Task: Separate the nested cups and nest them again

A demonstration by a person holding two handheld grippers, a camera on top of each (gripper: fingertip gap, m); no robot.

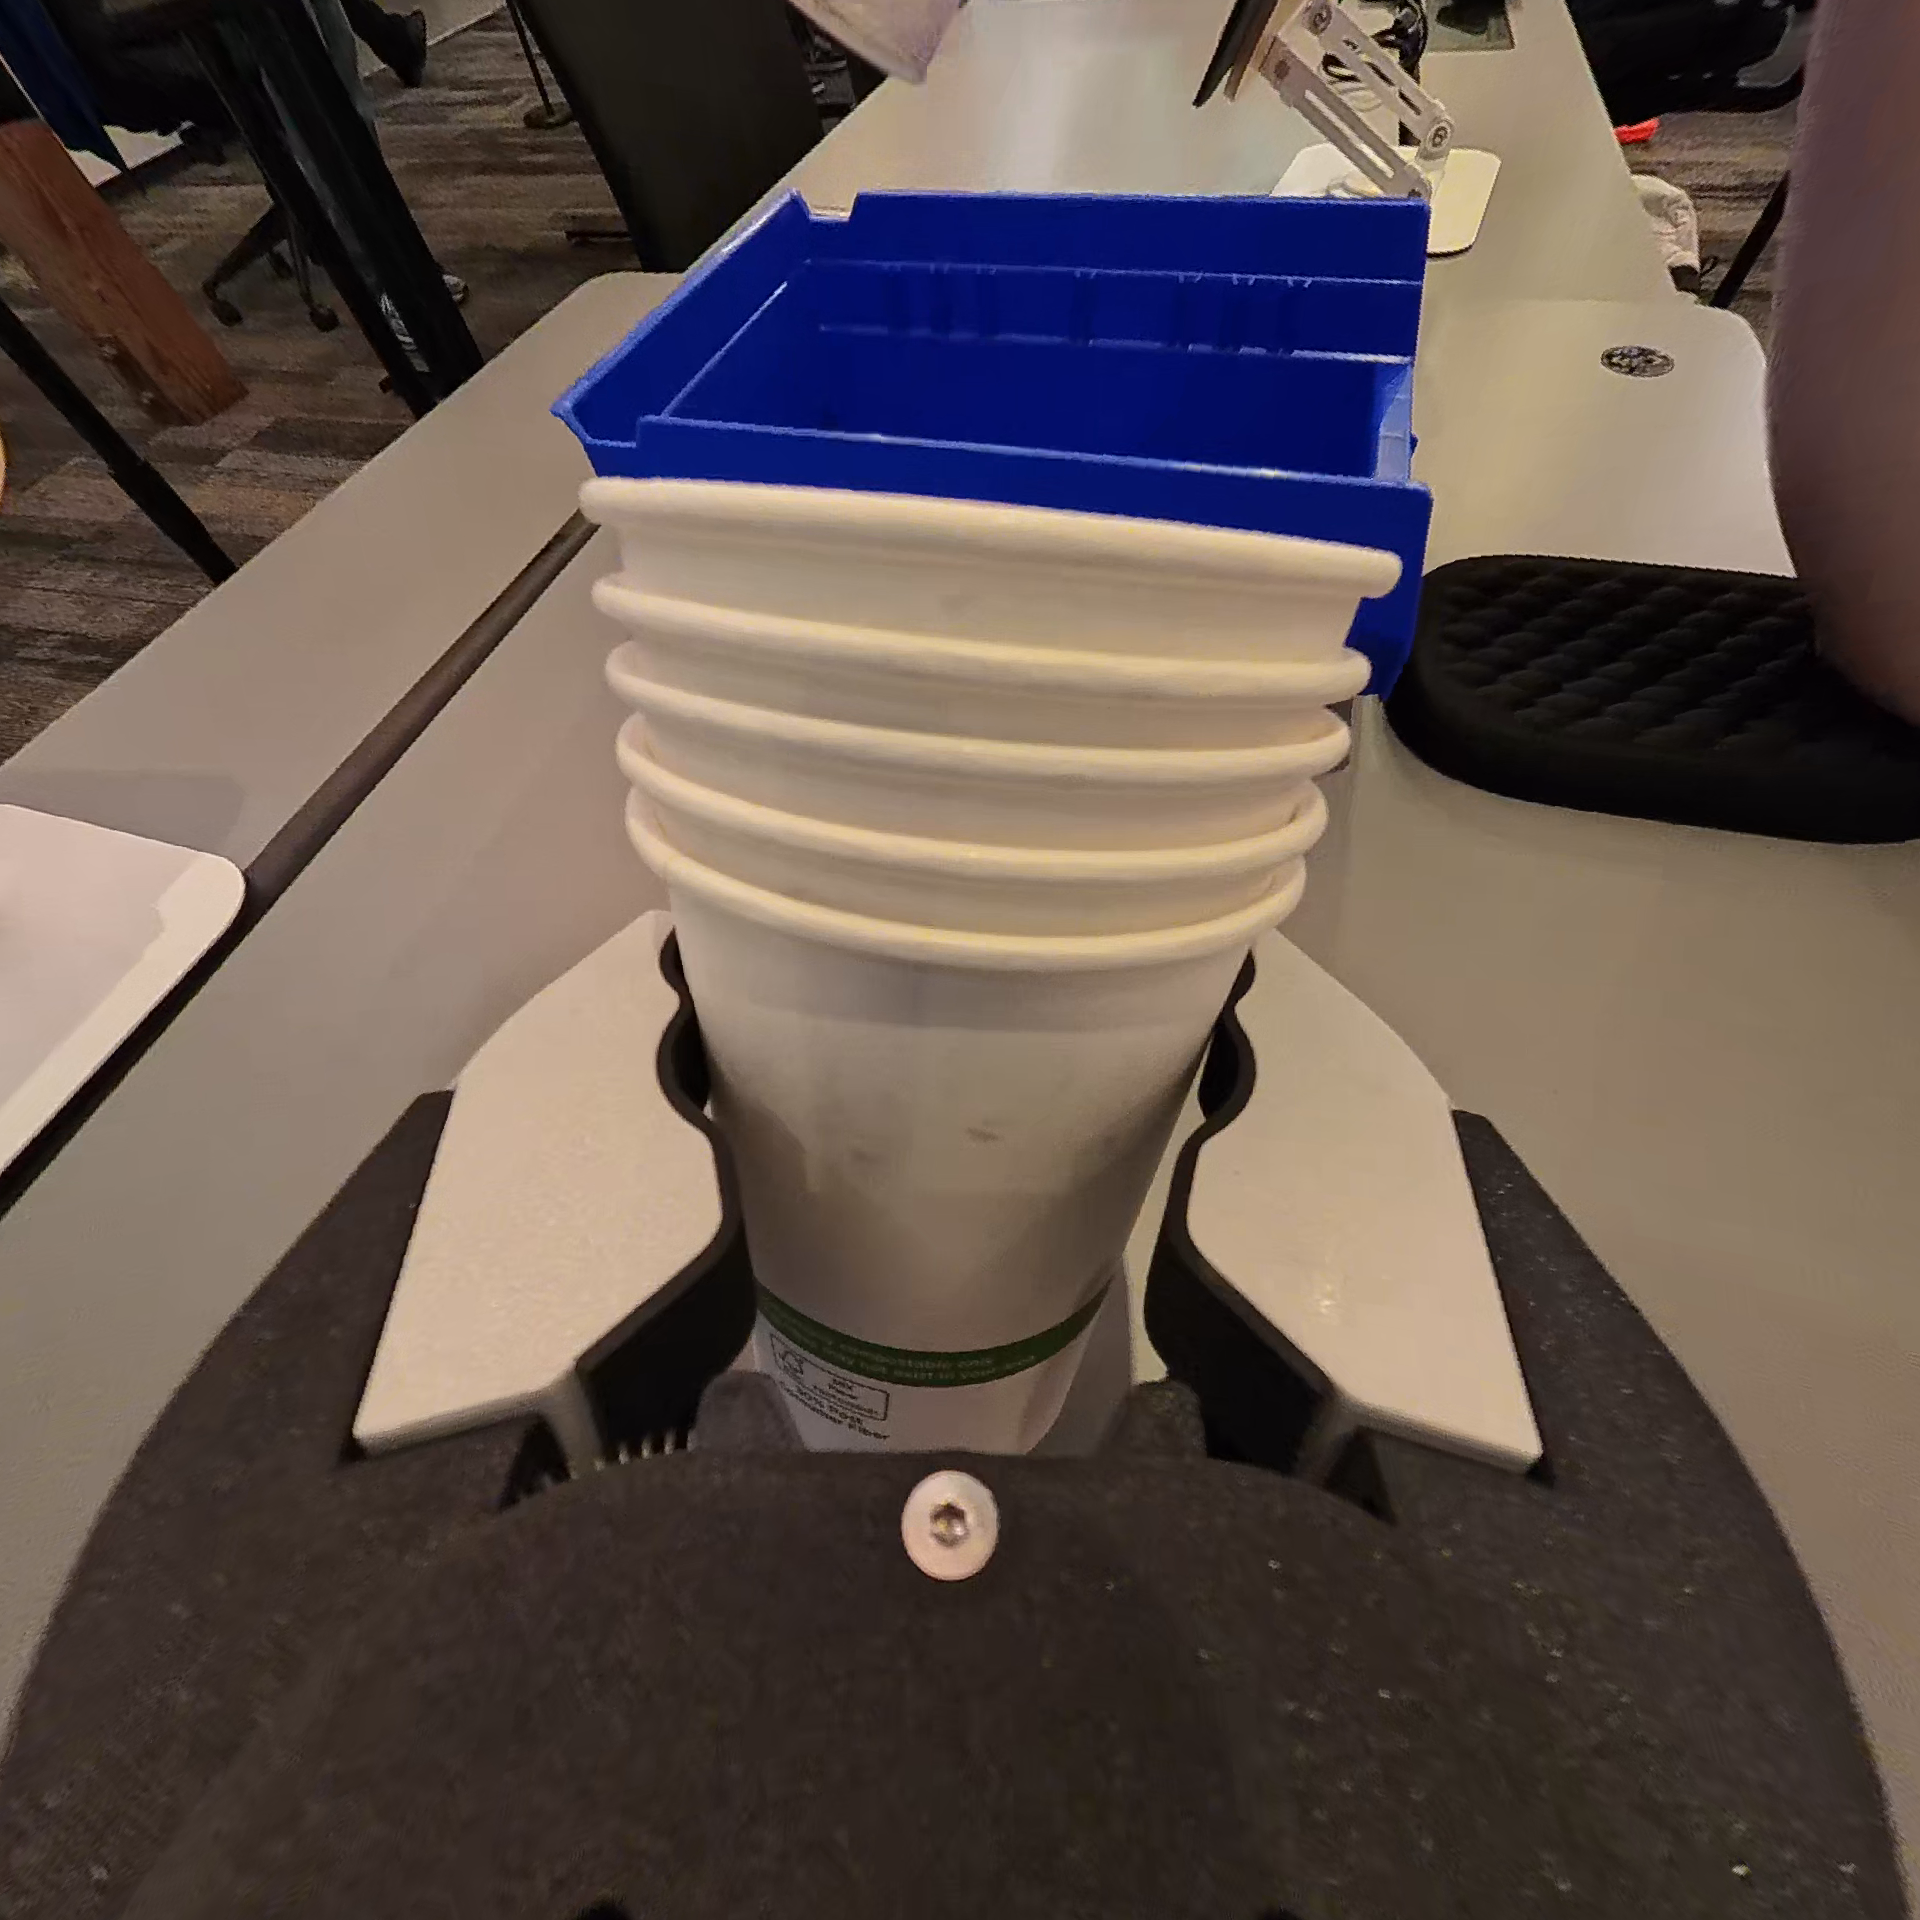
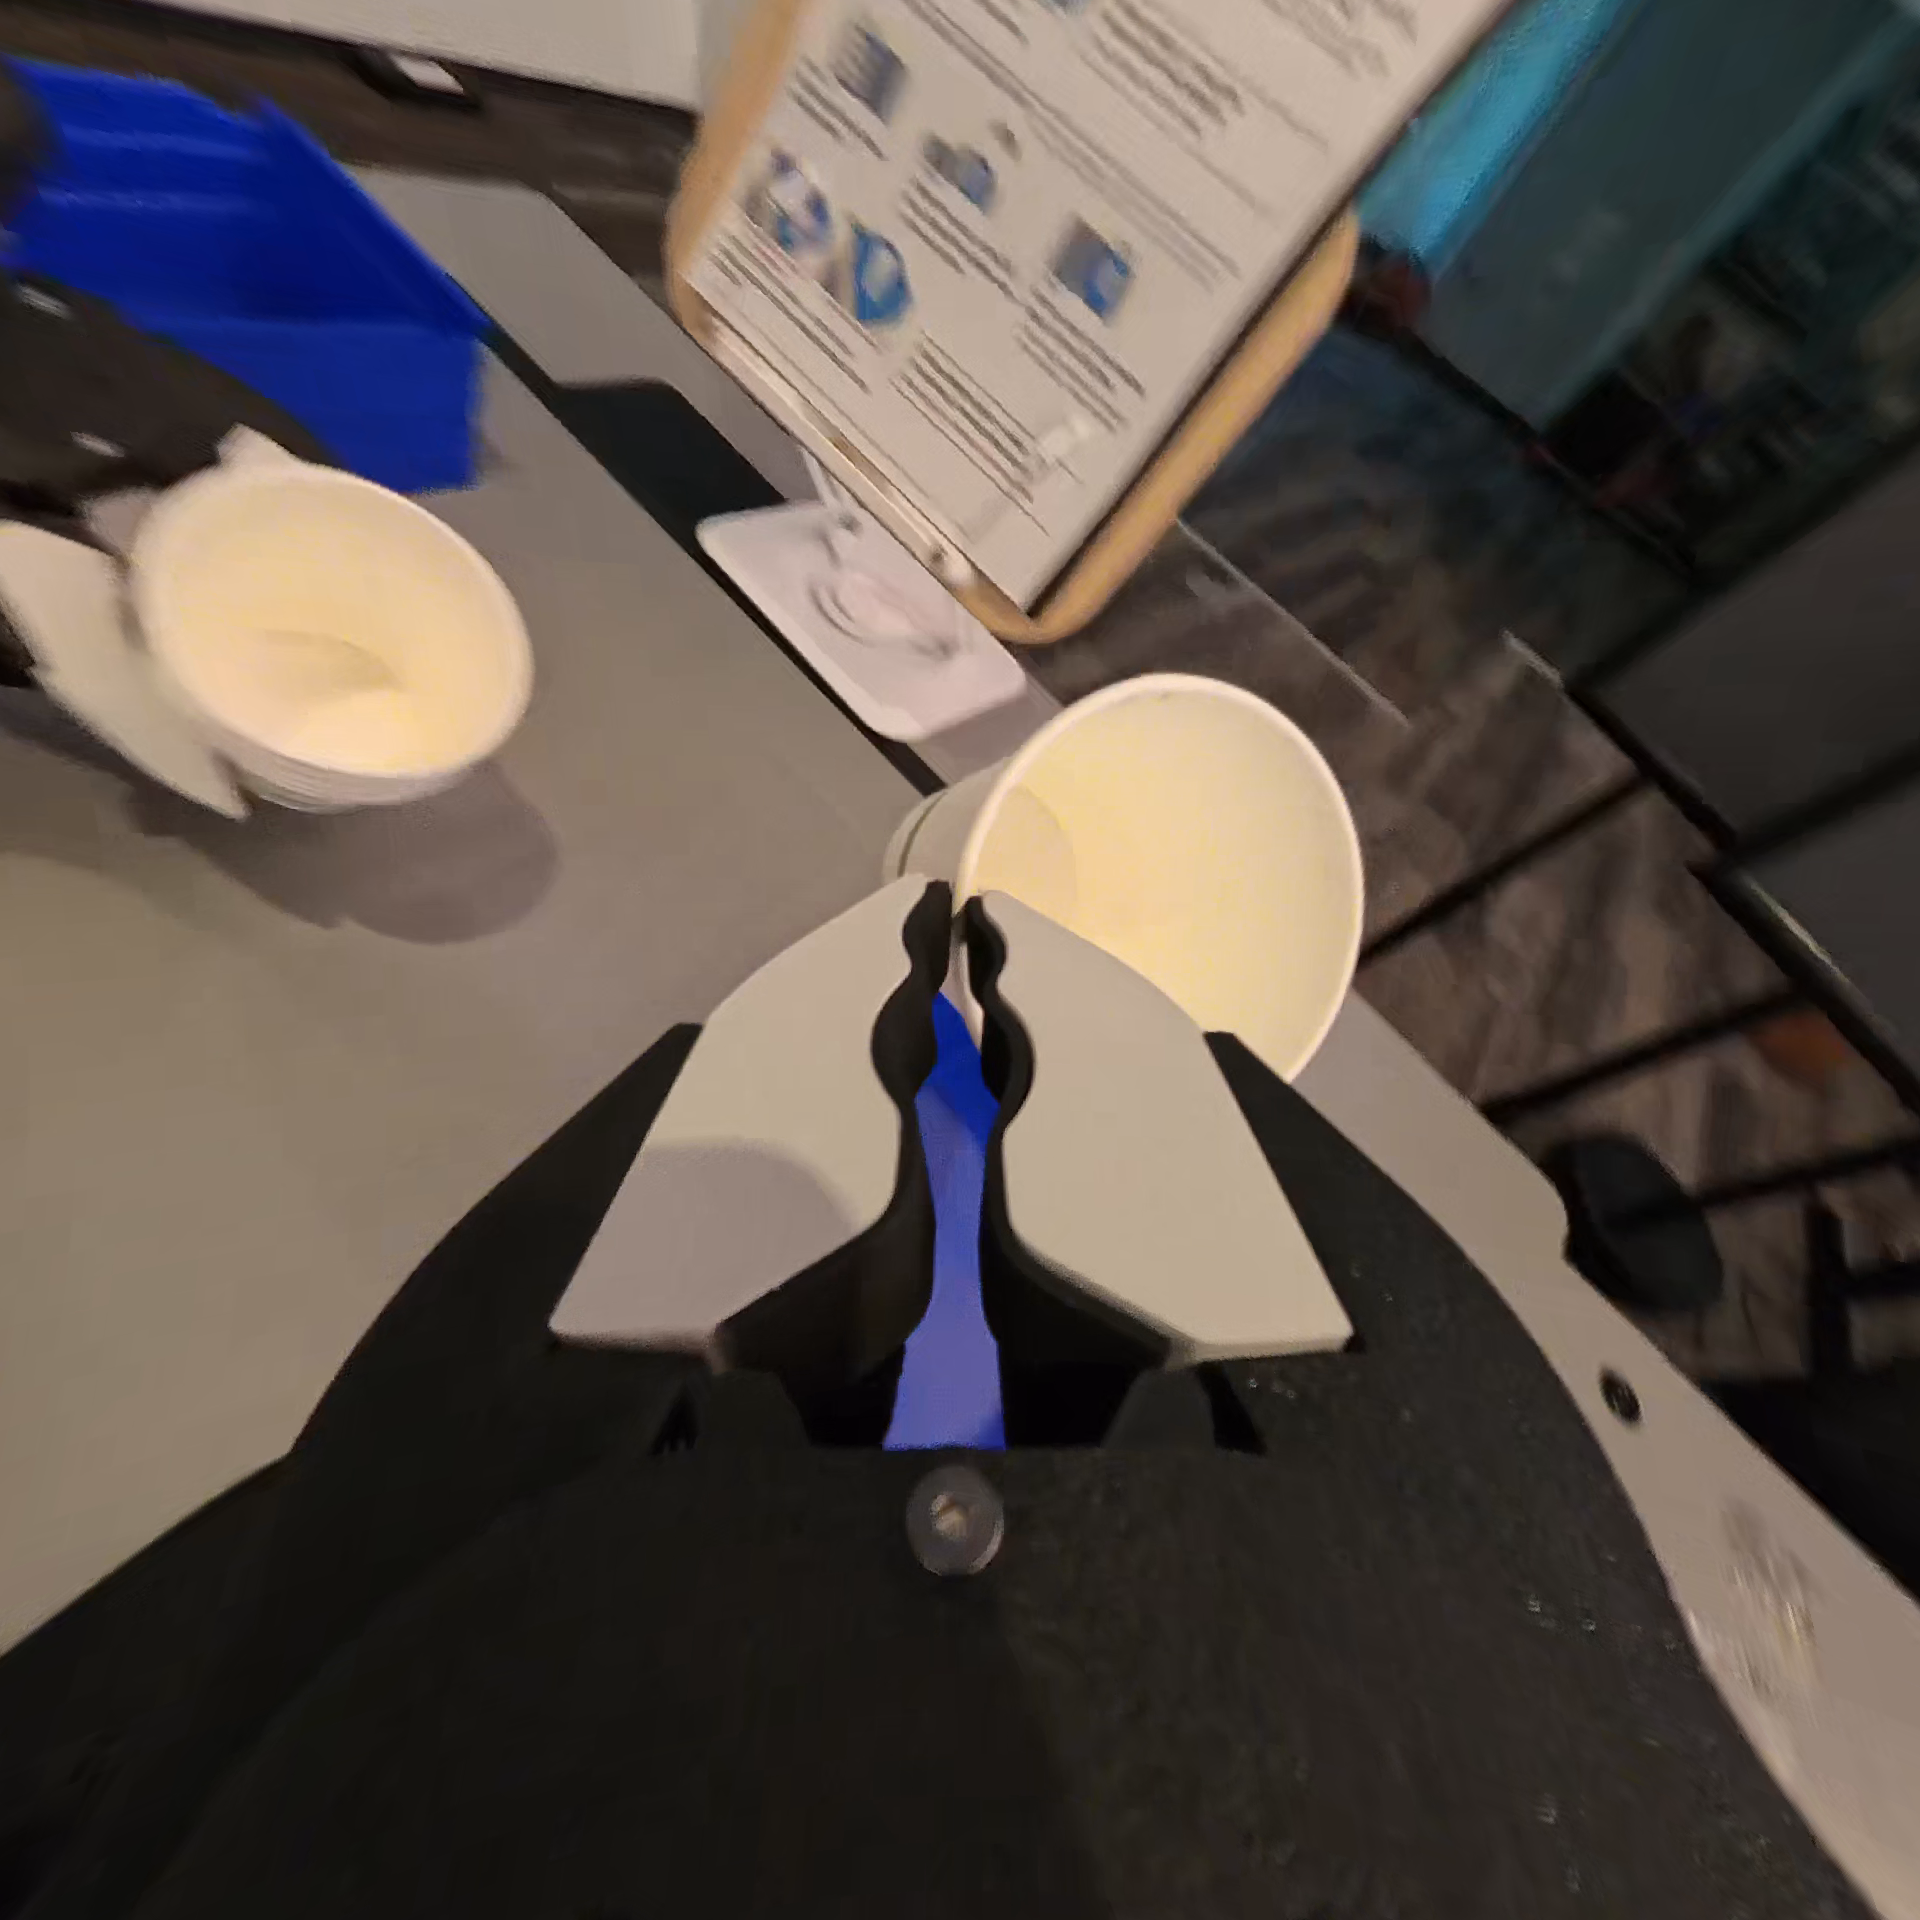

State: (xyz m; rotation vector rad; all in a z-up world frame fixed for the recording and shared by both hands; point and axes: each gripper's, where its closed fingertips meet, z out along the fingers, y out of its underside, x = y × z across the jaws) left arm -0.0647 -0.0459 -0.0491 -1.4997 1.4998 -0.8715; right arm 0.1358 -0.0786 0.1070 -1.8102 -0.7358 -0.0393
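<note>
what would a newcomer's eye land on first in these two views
Probably the stack of white paper cups, five rims showing, clamped in the left gripper dead centre, with a blue bin just behind it. In the right wrist view, the right gripper pinches the rim of a single cup, held tilted.

1. The left wrist view looks forward along the left gripper (image 1: 956, 1039), slightly downward over the grey tabletop (image 1: 1507, 1039). It is very near the stack of cups (image 1: 966, 790), which fills the middle; behind stands the blue bin (image 1: 1039, 436).
2. The right wrist view looks along the right gripper (image 2: 958, 914), tilted, so the tabletop (image 2: 644, 727) runs diagonally. It is close to the single cup (image 2: 1174, 852) at its fingertips.
3. Both views share the stack of cups (image 2: 343, 634), the blue bin (image 2: 260, 312) and the tabletop. The right view shows the stack from its open mouth, farther off at the left, with the left gripper (image 2: 156, 623) around it.
</note>
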